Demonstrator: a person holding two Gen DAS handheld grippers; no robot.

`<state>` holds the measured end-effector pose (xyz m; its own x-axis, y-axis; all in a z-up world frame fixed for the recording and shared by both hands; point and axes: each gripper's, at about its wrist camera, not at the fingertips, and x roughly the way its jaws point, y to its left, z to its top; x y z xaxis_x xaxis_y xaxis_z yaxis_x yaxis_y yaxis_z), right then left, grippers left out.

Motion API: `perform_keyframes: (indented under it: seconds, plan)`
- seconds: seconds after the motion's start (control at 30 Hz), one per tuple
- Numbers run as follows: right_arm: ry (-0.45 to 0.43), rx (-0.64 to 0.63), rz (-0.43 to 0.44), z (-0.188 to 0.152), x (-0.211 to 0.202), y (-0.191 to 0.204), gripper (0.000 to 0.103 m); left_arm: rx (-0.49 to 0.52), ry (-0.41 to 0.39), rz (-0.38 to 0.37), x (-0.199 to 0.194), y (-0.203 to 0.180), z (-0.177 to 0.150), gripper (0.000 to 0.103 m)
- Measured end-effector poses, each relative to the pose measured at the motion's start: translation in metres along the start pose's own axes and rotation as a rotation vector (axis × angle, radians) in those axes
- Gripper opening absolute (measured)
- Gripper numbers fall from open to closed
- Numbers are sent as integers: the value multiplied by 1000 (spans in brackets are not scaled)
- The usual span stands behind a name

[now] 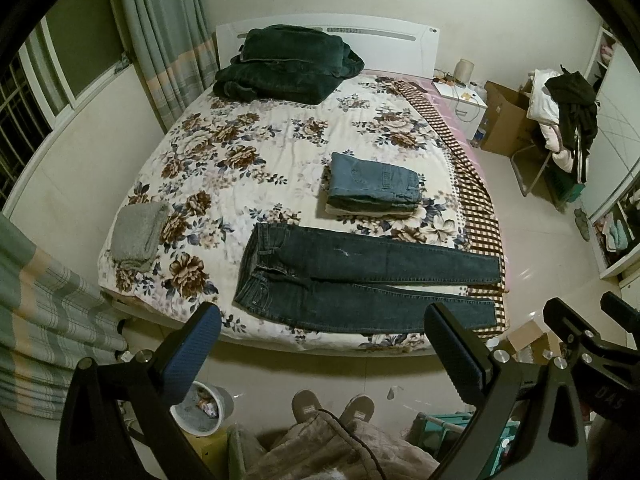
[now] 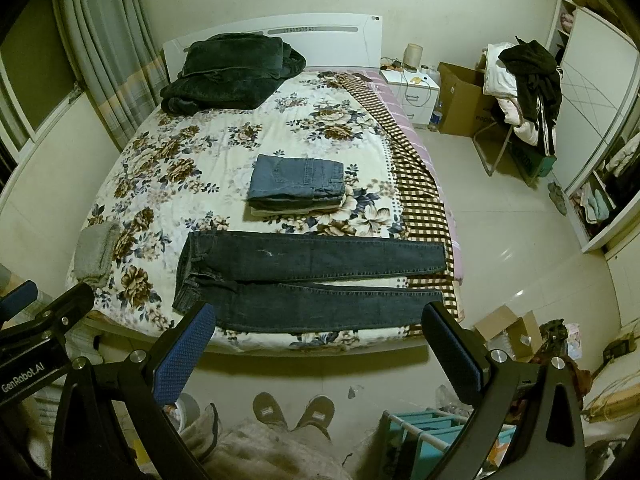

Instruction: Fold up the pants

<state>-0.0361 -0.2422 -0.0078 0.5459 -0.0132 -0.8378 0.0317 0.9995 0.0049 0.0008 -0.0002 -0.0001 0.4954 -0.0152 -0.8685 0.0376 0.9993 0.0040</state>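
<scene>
- Flowered bedspread (image 1: 256, 140) covers a bed in a bedroom with pale walls and a tiled floor.
- Dark jeans (image 1: 360, 276) lie flat across the near edge of the bed, waistband to the left, both legs stretched out to the right.
- Just behind them sits a stack of folded pants (image 1: 372, 184); a grey folded cloth (image 1: 138, 236) rests at the left edge.
- Left gripper (image 1: 320, 344) and right gripper (image 2: 316, 344) hover above the floor before the bed, fingers spread wide, holding nothing.
</scene>
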Motion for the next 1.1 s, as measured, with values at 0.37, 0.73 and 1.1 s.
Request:
perform_keyframes:
  seconds: [0.37,0.73,1.1]
  plan:
    - [6,27,-5,0,4,5,103,-11,-5,13,9,4,1,103]
    - [19,214,-105,36,110,23,103,-40,29,114,137,33,68,103]
    - [276,470,-87,86,370,-54,103,-279,283,220,343,48,115,103]
